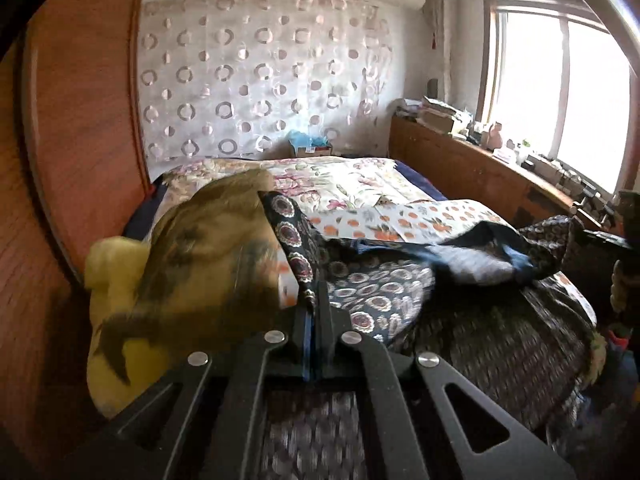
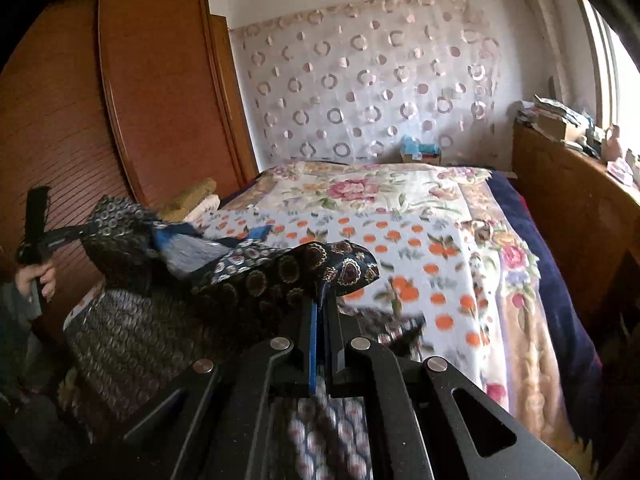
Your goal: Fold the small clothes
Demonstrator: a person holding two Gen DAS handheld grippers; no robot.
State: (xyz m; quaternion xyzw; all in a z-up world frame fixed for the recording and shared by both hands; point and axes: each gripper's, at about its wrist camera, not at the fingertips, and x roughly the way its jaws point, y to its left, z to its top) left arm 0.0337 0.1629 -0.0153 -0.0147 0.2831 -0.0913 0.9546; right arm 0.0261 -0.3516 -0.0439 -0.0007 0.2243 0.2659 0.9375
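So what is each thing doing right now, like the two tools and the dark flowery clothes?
Left tool: shut on the dark flowery garment.
Right tool: shut on the same garment's other edge.
Dark flowery garment: lifted, stretched between both tools, not yet folded.
Orange-print sheet: spread flat on the bed.
Yellow-brown pillow: beside the wardrobe.

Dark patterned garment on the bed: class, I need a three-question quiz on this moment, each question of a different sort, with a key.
1. True or false: both grippers are shut on the dark patterned garment.
2. Multiple choice: what lies directly under the garment? A) bare wood B) the orange-print sheet C) a rug
3. Fill in: beside the left gripper, on its left, sits a brown and yellow ____.

Key
1. True; the right gripper pinches one edge and the left gripper another, with the cloth lifted between them.
2. B
3. Cushion, or a soft bundle; it is blurred.
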